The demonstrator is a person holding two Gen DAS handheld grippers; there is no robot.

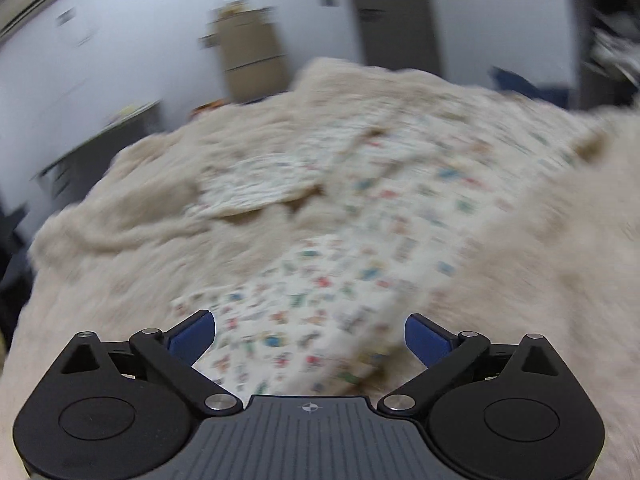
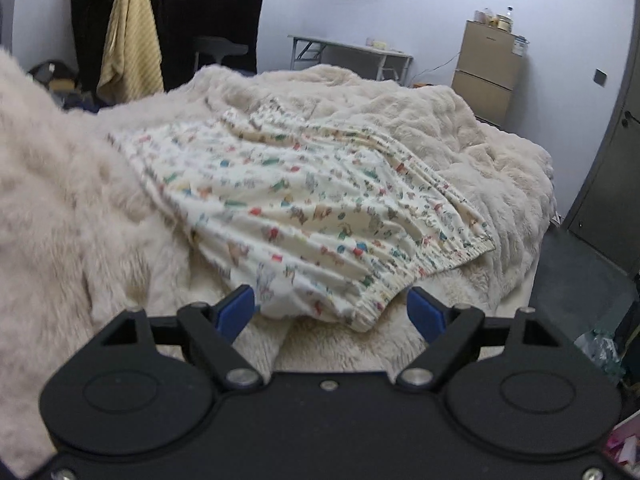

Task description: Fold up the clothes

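Your left gripper point(image 1: 310, 338) stands with its jaws spread wide and nothing between the blue pads point(image 1: 194, 336); the view is blurred. The printed garment point(image 1: 320, 320) lies flat on the fluffy cream blanket point(image 1: 120, 272) directly beyond and beneath the gap between those fingers, its near edge running under the fingertips without touching them as far as you can tell. Your right gripper point(image 2: 334, 314) is likewise well open and holds nothing. In its view the printed garment point(image 2: 304, 216) spreads ahead of the fingers, and its gathered elastic hem point(image 2: 384, 300) sits just beyond the gap, nearer the right-hand pad point(image 2: 426, 314); whether the cloth touches the left-hand pad point(image 2: 236, 312) you cannot tell. The blanket point(image 2: 80, 220) surrounds the garment on every side.
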